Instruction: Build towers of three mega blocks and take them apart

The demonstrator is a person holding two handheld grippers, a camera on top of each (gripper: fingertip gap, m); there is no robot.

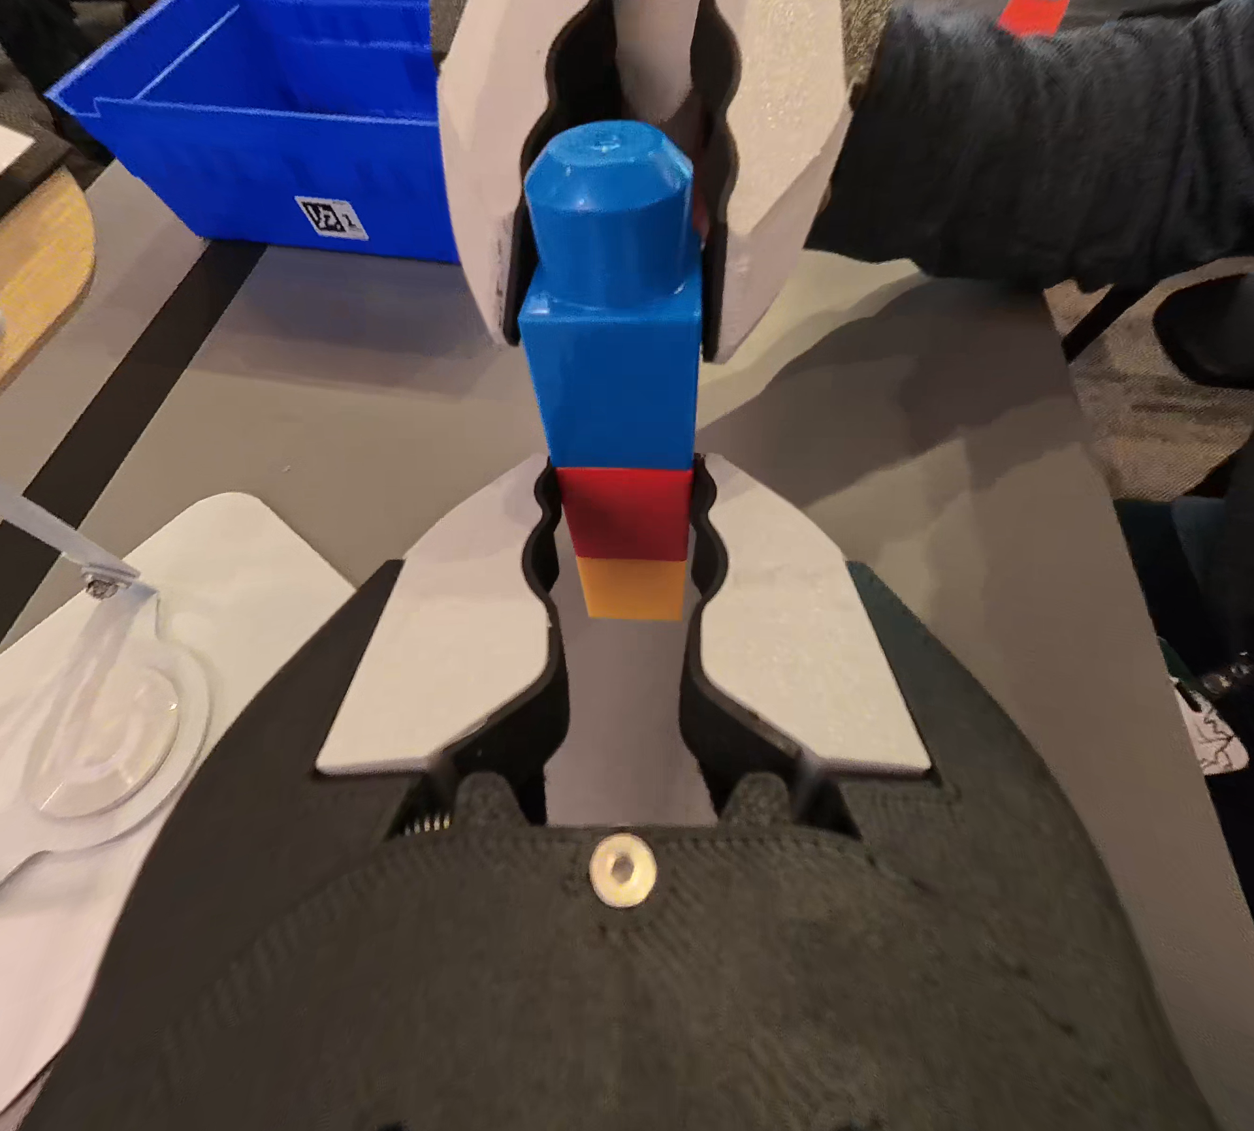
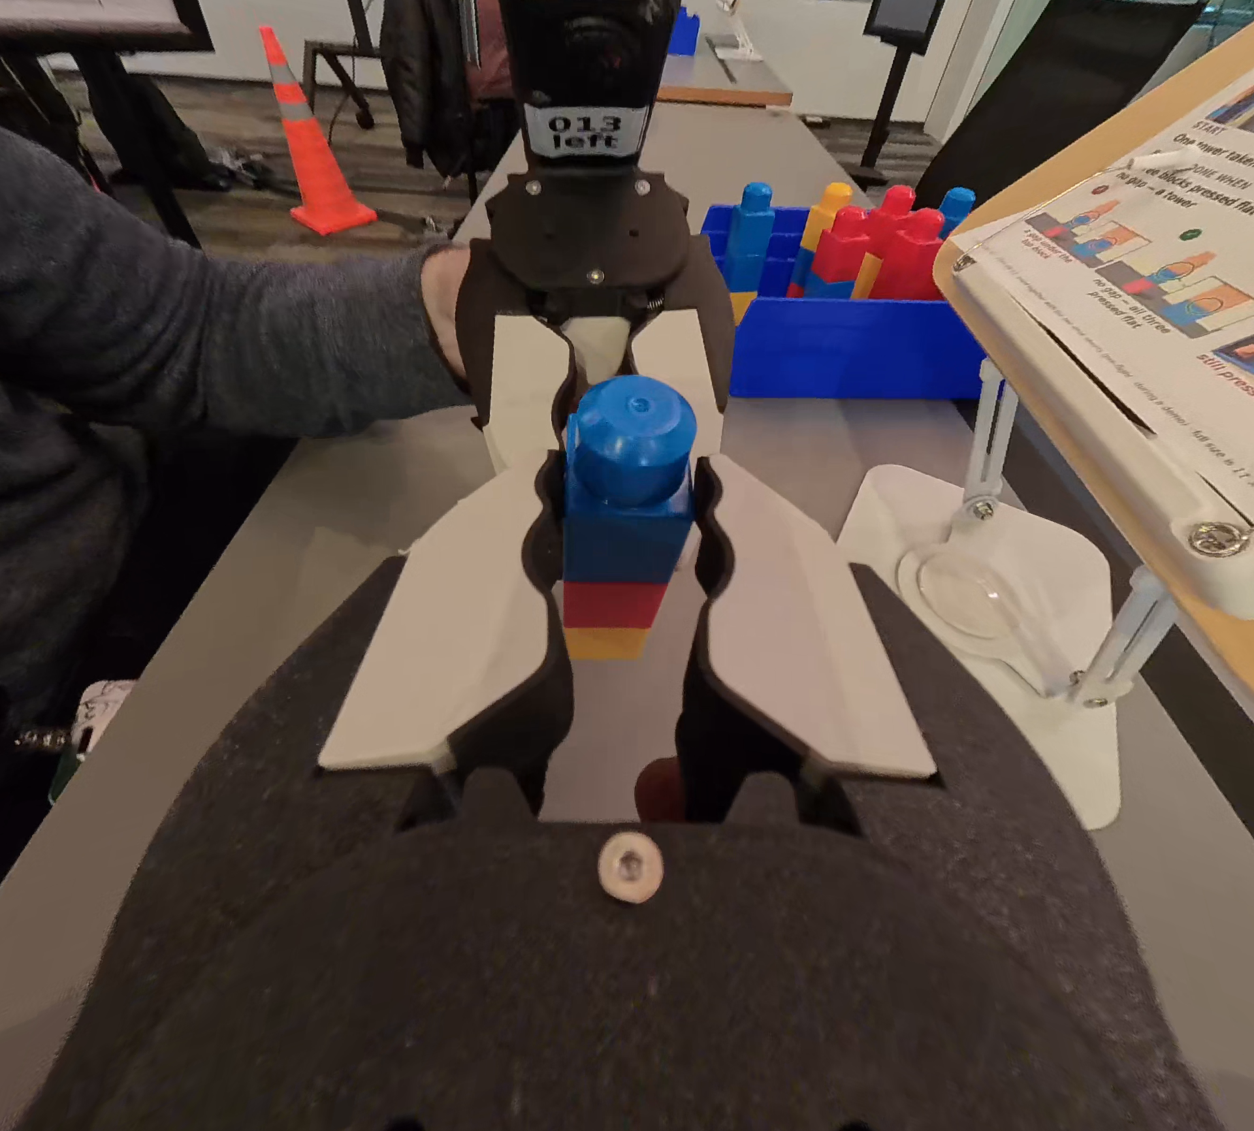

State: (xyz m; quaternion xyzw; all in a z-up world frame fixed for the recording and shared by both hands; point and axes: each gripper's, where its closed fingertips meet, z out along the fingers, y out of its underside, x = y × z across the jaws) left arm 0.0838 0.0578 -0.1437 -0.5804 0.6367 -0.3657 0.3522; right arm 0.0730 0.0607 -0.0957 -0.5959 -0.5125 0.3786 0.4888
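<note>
A tower of three blocks stands on the grey table [image 1: 339, 393]: a blue block [image 1: 611, 379] with a round stud on top, a red block [image 1: 628, 511] in the middle and a yellow block [image 1: 634, 586] at the bottom. My left gripper [image 1: 628, 515] is shut on the red block. My right gripper [image 2: 628, 528] is shut on the blue block [image 2: 628, 545], above the red block [image 2: 614, 603] and the yellow block [image 2: 607, 642]. The two grippers face each other across the tower. The right gripper also shows in the left wrist view [image 1: 611, 338].
A blue bin [image 1: 271, 148] stands behind the tower in the left wrist view. Another blue bin [image 2: 848, 352] holds several built towers. A tilted board with an instruction sheet [image 2: 1119, 284] rises on a white base [image 2: 984, 589] to the right. A sleeve [image 2: 203, 338] reaches in from the left.
</note>
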